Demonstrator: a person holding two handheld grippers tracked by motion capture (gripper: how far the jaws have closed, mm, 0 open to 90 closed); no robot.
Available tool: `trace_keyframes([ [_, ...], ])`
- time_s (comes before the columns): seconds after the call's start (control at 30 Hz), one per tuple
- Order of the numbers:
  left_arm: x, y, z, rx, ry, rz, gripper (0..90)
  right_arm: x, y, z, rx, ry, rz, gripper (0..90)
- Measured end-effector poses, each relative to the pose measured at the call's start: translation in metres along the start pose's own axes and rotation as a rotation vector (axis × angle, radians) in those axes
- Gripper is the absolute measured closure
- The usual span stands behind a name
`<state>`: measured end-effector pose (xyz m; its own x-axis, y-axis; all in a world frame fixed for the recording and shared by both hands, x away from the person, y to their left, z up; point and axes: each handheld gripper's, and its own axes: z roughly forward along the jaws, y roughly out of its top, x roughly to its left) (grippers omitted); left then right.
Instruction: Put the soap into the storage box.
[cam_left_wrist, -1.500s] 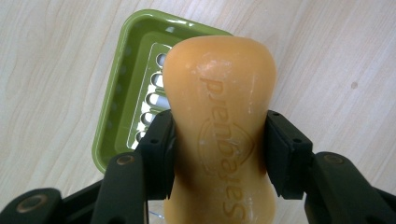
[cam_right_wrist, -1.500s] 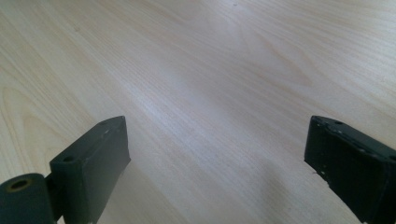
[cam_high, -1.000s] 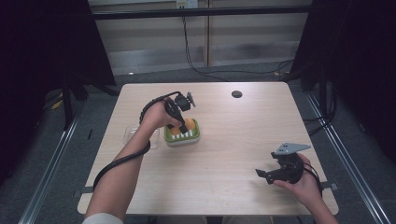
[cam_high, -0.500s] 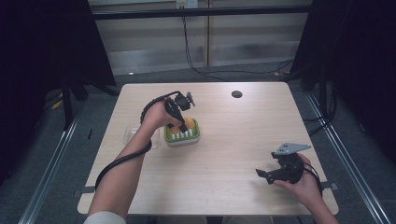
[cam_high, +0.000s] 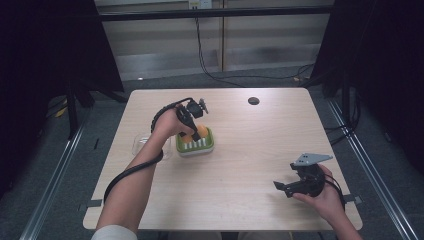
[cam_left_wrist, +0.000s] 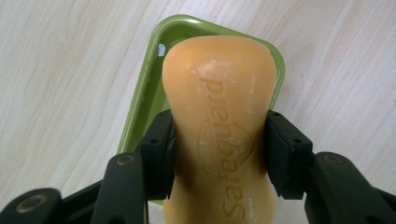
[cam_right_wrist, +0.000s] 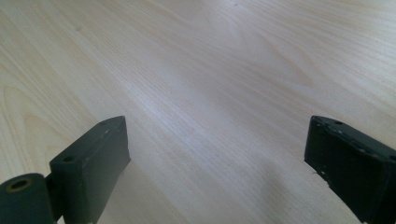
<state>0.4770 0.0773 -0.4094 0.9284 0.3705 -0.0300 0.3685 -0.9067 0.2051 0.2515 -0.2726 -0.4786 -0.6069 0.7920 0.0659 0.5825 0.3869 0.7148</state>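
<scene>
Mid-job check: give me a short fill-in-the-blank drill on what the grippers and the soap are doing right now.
1. The left gripper is shut on an orange bar of ____.
2. Under the soap bar lies a soap dish coloured ____.
3. The right gripper has its jaws ____, with nothing between them.
4. In the high view, the right gripper sits near the table's ____ corner.

Missing words: soap; green; open; front right

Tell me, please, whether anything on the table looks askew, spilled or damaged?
Nothing stands out. The left gripper clamps the orange soap bar over the green soap dish; the soap's face is merely scuffed.
</scene>
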Motion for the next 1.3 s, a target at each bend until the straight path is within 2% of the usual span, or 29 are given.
trace_keyframes([
  [0.03,0.000,0.000,0.001,-0.014,0.002,-0.010,49.8,0.000,0.000,0.000,0.000,0.000,-0.002,6.2],
  [0.07,0.000,0.001,0.001,-0.001,-0.011,-0.012,49.8,0.000,0.000,0.000,0.000,0.001,-0.001,6.1],
  [0.1,0.000,0.000,0.002,-0.018,0.001,-0.021,49.8,0.000,0.000,0.000,0.000,0.000,0.001,6.1],
  [0.17,0.001,0.000,0.003,-0.004,0.002,-0.005,49.8,0.000,0.000,0.000,0.001,-0.002,0.001,6.2],
  [0.27,0.003,0.001,0.004,0.000,0.004,-0.005,49.8,0.000,0.000,-0.001,-0.001,-0.001,0.000,6.1],
  [0.33,0.001,0.000,0.006,-0.016,0.008,-0.024,49.7,0.000,0.000,0.000,-0.001,-0.003,0.002,6.1],
  [0.47,0.003,0.000,0.007,-0.010,0.005,-0.012,49.8,0.000,0.000,0.000,0.000,-0.001,0.000,6.1],
  [0.53,0.005,0.001,0.006,0.009,-0.007,-0.002,49.8,0.000,0.000,0.000,-0.001,-0.001,0.001,6.1],
  [0.8,0.004,-0.001,0.010,-0.013,0.011,-0.015,49.7,-0.001,0.000,-0.001,-0.004,0.004,0.008,6.1],
  [0.87,0.005,-0.001,0.011,-0.012,0.017,-0.002,49.7,0.000,0.000,-0.001,-0.005,0.000,0.004,6.1],
  [1.0,0.005,-0.002,0.013,-0.011,0.011,-0.010,49.7,-0.001,0.000,0.000,-0.004,-0.002,0.005,6.0],
  [1.1,0.007,-0.002,0.014,-0.002,0.018,0.005,49.7,-0.001,-0.001,-0.001,-0.003,-0.001,0.006,6.1],
  [1.13,0.006,-0.002,0.015,-0.011,0.012,-0.013,49.7,-0.001,0.000,0.000,-0.002,-0.001,0.004,6.1],
  [1.17,0.008,-0.002,0.015,0.006,0.014,0.018,49.7,-0.001,0.000,0.000,-0.003,-0.002,0.004,6.1],
  [1.23,0.007,-0.002,0.017,-0.008,0.016,-0.001,49.7,-0.001,0.000,0.000,-0.003,-0.001,0.005,6.1],
  [1.27,0.008,-0.002,0.017,0.000,0.020,0.013,49.7,-0.001,0.000,0.000,-0.003,-0.001,0.004,6.1],
  [1.3,0.008,-0.002,0.018,-0.004,0.018,0.004,49.7,-0.001,0.000,0.000,-0.003,-0.001,0.004,6.1],
])
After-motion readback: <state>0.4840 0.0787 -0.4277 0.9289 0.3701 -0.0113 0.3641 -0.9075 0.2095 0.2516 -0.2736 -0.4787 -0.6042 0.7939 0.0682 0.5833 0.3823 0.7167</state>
